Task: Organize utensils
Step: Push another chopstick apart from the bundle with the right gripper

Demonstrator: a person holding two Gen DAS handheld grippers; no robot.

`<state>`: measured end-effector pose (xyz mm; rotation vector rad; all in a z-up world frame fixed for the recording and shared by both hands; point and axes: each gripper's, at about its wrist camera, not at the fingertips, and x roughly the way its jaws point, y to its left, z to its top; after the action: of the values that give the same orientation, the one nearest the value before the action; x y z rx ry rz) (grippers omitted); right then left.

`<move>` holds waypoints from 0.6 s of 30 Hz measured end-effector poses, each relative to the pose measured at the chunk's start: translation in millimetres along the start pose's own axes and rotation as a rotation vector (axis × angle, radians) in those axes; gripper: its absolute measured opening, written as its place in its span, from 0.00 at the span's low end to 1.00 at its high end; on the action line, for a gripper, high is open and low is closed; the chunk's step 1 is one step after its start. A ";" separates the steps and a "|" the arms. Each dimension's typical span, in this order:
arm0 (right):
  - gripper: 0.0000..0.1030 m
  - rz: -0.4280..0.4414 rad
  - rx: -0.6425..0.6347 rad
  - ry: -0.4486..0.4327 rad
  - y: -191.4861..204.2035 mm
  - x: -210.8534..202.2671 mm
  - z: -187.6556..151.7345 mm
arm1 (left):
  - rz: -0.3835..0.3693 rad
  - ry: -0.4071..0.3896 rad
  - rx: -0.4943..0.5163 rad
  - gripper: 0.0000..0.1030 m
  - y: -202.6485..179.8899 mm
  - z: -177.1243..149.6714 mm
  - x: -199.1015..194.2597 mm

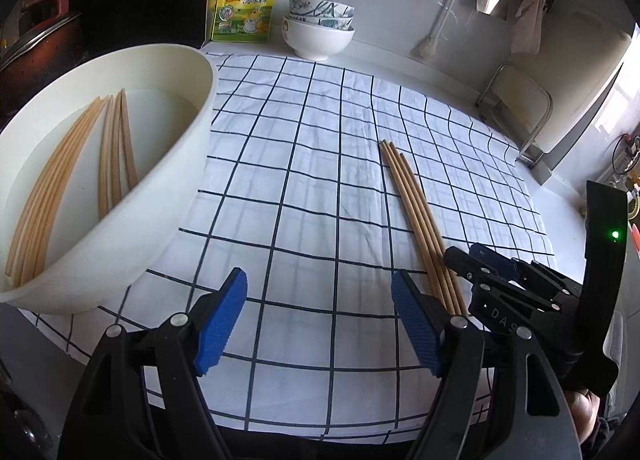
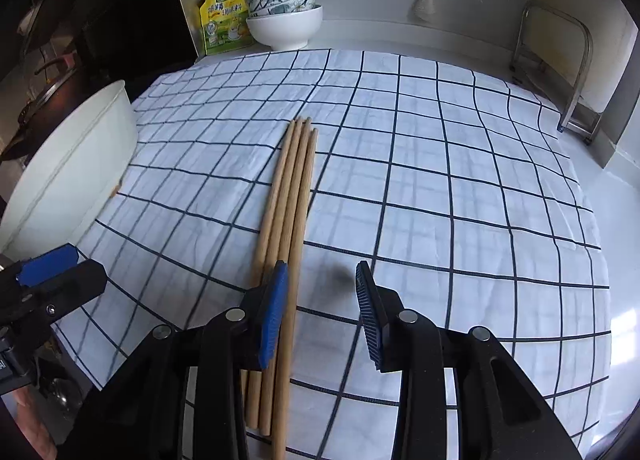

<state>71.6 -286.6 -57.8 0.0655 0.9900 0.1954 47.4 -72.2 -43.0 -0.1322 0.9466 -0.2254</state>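
A: Blue pads of the left gripper [image 1: 318, 324] fill the bottom of the left wrist view, spread wide with only checked cloth [image 1: 320, 140] between them.

B: And the right gripper [image 2: 322, 316]?

A: Partly spread, pinching nothing. Its left pad sits over the bundle of 4 chopsticks [image 2: 290, 196] lying on the cloth; the outermost stick runs just inside that pad, the other 3 under or beside it.

B: How far along is the sorting?

A: Partway, I'd judge. Those 4 lie side by side at the centre of the right wrist view, tips toward the top. More chopsticks [image 1: 72, 176] wait in the white basin [image 1: 192, 132] at the left of the left wrist view, several at least.

B: So the basin needs emptying?

A: Likely. The left gripper is nearest it, well apart from those sticks.
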 end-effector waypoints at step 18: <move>0.06 -0.010 -0.028 -0.001 -10.6 -0.4 -4.4 | 0.001 0.039 0.009 0.76 -29.4 -3.3 34.6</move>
<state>69.2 -297.3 -61.4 0.0352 0.9858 0.2001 60.2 -109.4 -66.0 -0.1198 0.9843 -0.2318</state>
